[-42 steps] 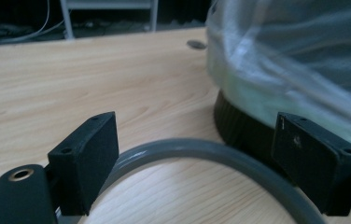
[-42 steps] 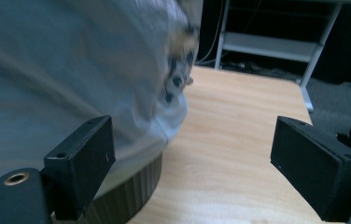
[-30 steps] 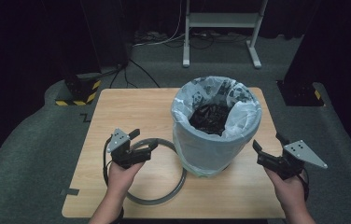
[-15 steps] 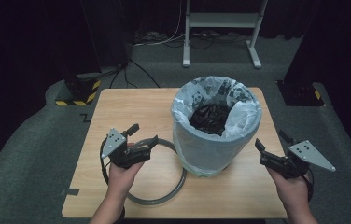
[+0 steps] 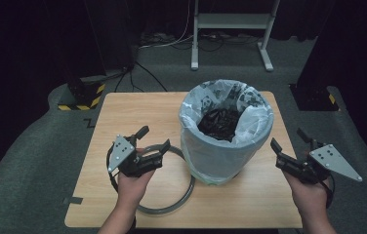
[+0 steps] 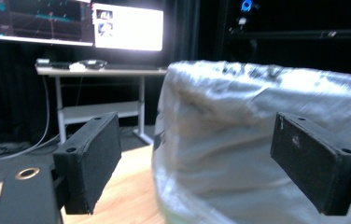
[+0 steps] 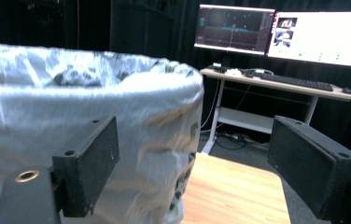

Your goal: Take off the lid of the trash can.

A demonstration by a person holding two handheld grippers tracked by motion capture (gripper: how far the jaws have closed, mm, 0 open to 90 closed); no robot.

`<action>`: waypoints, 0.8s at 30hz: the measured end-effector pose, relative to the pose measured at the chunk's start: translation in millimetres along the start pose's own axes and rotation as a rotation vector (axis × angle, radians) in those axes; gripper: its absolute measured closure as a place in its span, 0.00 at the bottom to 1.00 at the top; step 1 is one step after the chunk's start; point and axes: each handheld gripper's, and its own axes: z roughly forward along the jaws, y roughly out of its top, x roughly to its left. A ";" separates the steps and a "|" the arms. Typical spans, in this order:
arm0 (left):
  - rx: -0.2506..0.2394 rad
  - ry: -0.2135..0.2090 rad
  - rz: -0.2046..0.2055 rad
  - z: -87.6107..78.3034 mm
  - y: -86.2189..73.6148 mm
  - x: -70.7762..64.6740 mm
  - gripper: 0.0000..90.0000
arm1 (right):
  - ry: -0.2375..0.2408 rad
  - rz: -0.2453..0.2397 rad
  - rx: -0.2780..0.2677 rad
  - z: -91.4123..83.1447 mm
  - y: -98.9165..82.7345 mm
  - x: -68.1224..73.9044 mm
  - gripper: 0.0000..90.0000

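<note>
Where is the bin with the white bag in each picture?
High view: the bin stands right of the table's middle, between the two grippers.
Left gripper view: it takes up the right and middle, beyond the open jaws.
Right gripper view: it takes up the left half.
Shared landmark: the wooden table.

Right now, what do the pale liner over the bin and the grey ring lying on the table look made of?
Pale bin liner: thin translucent plastic film, judging by its crinkles and soft sheen. Grey ring: looks like rigid plastic or painted metal, smooth and matte; the look leaves it open.

Overhead plus two bin-facing (image 5: 225,131) closeups
</note>
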 end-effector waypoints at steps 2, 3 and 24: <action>-0.005 0.002 0.007 2.7 4.1 -3.1 0.17 | -0.003 0.003 -0.017 -0.4 5.8 -0.3 0.22; -0.012 0.004 0.008 4.8 6.3 -4.0 0.17 | -0.004 0.008 -0.026 -0.4 8.3 -0.6 0.23; 0.064 0.013 -0.085 74.6 31.0 -11.9 0.42 | -0.046 0.015 -0.067 33.0 36.3 17.2 0.37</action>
